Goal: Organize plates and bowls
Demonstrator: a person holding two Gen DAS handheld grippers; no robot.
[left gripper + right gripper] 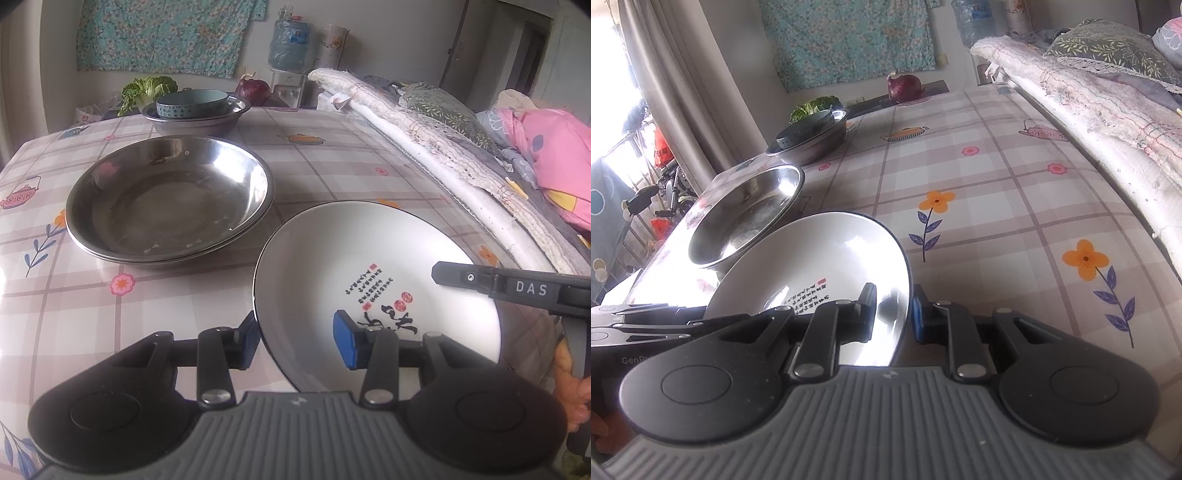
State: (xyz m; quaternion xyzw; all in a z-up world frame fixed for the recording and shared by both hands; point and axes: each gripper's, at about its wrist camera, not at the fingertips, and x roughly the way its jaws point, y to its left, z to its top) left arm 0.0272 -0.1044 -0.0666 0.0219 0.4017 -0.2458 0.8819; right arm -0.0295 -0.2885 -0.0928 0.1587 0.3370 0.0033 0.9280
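Note:
A white plate (369, 258) with a black rim and calligraphy is tilted just above the tablecloth. My right gripper (892, 314) is shut on its right rim; in the left wrist view it reaches in from the right (443, 275). My left gripper (295, 341) straddles the plate's near-left rim, one blue pad outside and one over the inside, not pressing. Two stacked steel dishes (170, 199) (746, 214) lie to the plate's left. Farther back a teal bowl (192, 101) sits in a steel basin (195, 125) (809, 147).
A checked floral tablecloth (997, 206) covers the table. At its far end lie a leafy cabbage (147, 90) and a red onion (253, 88) (905, 86). Folded bedding (443, 147) runs along the table's right side. A water bottle (290, 44) stands behind.

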